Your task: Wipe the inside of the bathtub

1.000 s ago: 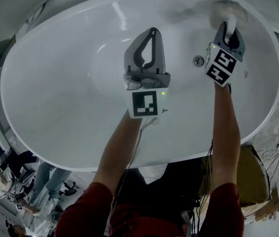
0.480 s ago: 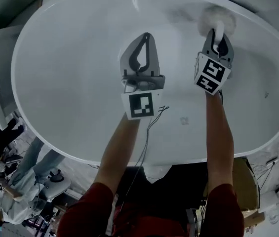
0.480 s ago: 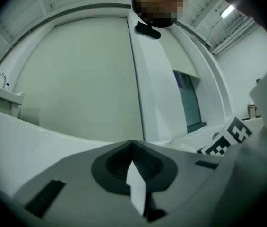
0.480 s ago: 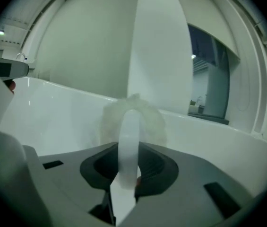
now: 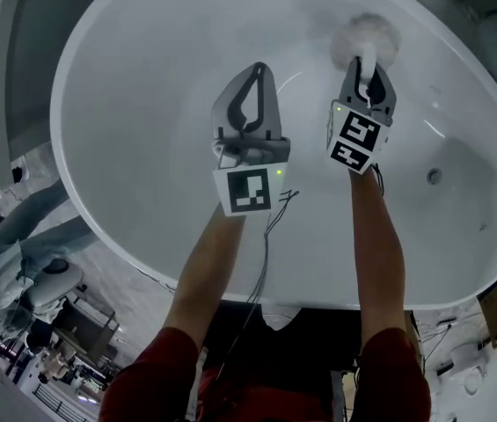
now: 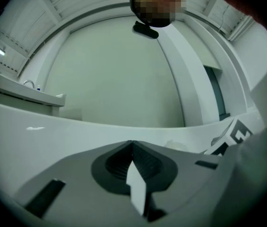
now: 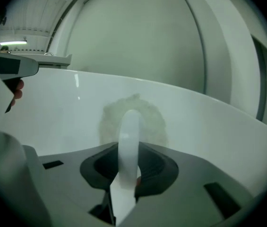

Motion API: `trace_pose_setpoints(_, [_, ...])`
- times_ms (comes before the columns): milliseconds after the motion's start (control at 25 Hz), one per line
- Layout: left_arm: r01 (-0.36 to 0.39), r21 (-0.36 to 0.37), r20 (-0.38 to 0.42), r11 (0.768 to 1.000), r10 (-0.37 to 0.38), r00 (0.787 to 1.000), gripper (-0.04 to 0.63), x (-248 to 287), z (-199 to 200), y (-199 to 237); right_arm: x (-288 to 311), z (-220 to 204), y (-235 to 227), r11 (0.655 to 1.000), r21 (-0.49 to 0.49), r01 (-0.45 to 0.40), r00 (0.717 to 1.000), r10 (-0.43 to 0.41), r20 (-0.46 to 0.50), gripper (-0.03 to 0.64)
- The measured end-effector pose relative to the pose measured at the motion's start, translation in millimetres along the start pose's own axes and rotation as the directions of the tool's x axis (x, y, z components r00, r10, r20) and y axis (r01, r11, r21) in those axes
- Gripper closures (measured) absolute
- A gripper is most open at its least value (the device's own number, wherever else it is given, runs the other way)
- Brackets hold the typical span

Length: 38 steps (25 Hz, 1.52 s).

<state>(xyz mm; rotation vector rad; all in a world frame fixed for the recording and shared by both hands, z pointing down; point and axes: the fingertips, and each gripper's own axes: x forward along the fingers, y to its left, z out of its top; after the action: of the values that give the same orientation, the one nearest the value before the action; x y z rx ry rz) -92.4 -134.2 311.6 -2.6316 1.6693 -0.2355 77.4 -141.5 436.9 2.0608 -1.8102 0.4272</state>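
Right hand-held gripper [image 5: 361,70] clamped on white handle [image 7: 128,136], fluffy round pad [image 5: 364,35] pressed against bathtub [image 5: 134,112] far inner wall for wiping; left hand-held gripper [image 5: 255,70] jaws together, empty, held clear of pad's path

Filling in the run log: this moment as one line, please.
right gripper: shut on white-handled fluffy round scrubber, head against white oval bathtub wall | left gripper: shut, empty, above tub
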Motion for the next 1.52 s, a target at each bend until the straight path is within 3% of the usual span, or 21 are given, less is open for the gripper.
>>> trace_pose_setpoints(240, [-0.094, -0.019, -0.034, 0.995, 0.093, 0.995, 0.58, 13, -42, 130, 72, 19, 148, 0.993, -0.031, -0.117, 0.993, 0.117, 0.003, 0.525])
trace_pose_setpoints(560, [-0.12, -0.027, -0.077, 0.992, 0.118, 0.99, 0.58, 10, -80, 182, 117, 14, 233, 0.981, -0.065, -0.18, 0.984, 0.18, -0.004, 0.523])
trace_pose_setpoints(760, [-0.101, -0.01, -0.087, 0.995, 0.1, 0.991, 0.58, 22, -95, 180, 144, 3, 233, 0.982, -0.069, -0.175, 0.985, 0.174, -0.019, 0.525])
trace_pose_setpoints(1080, [-0.072, -0.004, -0.091, 0.997, 0.072, 0.993, 0.58, 14, -93, 147, 130, 6, 222, 0.973, -0.131, -0.191, 0.981, 0.195, 0.018, 0.525])
trace_pose_setpoints(1200, [-0.034, 0.02, -0.089, 0.999, 0.035, 0.995, 0.58, 11, -90, 122, 124, -2, 193, 0.969, -0.175, -0.173, 0.983, 0.18, 0.024, 0.525])
trace_pose_setpoints(1360, [-0.019, 0.015, -0.072, 1.0, 0.02, 0.997, 0.58, 14, -90, 78, 117, -18, 133, 0.978, -0.165, -0.128, 0.991, 0.134, 0.027, 0.525])
trace_pose_setpoints(1520, [0.018, 0.03, -0.073, 0.999, -0.016, 0.997, 0.58, 11, -92, 43, 110, -35, 105, 0.962, -0.242, -0.131, 0.989, 0.144, 0.037, 0.525])
